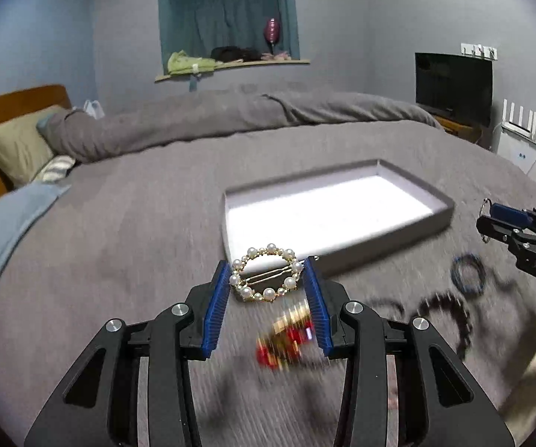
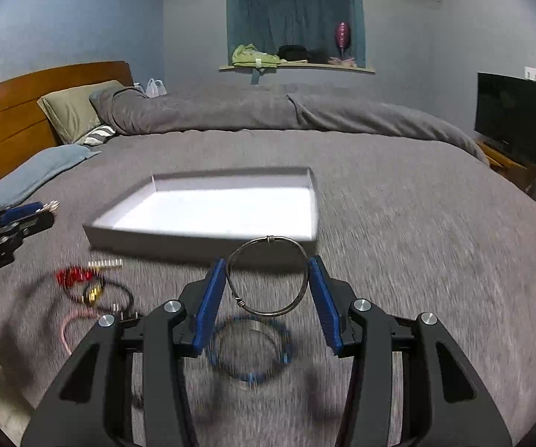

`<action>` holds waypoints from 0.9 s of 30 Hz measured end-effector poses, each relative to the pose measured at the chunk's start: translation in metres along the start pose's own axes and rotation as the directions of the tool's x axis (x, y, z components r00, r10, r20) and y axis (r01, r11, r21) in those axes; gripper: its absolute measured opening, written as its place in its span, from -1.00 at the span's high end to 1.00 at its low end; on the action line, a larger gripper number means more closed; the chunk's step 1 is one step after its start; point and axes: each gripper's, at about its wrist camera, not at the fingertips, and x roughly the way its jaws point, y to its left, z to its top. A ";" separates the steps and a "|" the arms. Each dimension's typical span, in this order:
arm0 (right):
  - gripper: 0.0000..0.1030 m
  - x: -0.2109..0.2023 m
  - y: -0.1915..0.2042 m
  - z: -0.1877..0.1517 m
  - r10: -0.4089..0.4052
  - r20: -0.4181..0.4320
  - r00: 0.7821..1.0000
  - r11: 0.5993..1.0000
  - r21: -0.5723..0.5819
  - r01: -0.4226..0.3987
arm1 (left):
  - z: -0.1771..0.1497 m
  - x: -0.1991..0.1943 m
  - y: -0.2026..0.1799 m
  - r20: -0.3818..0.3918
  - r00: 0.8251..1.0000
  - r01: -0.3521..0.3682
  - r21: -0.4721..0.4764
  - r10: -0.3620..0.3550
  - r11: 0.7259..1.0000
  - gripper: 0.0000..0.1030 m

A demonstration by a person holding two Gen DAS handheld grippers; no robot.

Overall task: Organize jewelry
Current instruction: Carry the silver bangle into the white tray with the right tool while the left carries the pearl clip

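My left gripper point(image 1: 267, 279) is shut on a round pearl-and-gold hair clip point(image 1: 266, 277), held above the grey bedspread just short of a shallow grey box with a white floor point(image 1: 409, 231). My right gripper point(image 2: 267, 279) is shut on a thin silver wire bangle point(image 2: 268, 275), held in front of the same box point(image 2: 201, 236). Below it lies a blue beaded bracelet point(image 2: 251, 350). A red-and-gold piece point(image 1: 286, 339) lies blurred under the left gripper. The right gripper also shows at the right edge of the left wrist view point(image 1: 491, 219).
Loose jewelry lies on the bedspread: a blue ring point(image 1: 469, 273), a dark beaded strand point(image 1: 450, 313), red and gold pieces point(image 2: 82, 279), a pink cord point(image 2: 69, 329). Pillows point(image 2: 78, 111) and a rolled duvet point(image 2: 268, 111) lie beyond. A TV point(image 2: 511, 117) stands at right.
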 end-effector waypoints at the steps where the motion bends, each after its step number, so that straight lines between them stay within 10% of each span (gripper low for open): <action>1: 0.10 0.008 -0.001 0.011 0.010 -0.009 1.000 1.000 -0.007 -0.010 | 0.009 0.008 0.002 -0.003 1.000 0.013 0.007 -0.013 1.000 0.18; 16: 0.10 0.139 0.002 0.100 0.006 -0.206 0.978 0.998 -0.064 -0.019 | 0.087 0.143 0.027 -0.209 0.972 0.109 -0.002 -0.107 0.994 0.18; 27: 0.10 0.207 0.007 0.105 -0.071 -0.346 0.936 0.993 -0.114 0.033 | 0.099 0.223 0.035 -0.392 0.913 0.101 -0.050 -0.112 0.994 0.18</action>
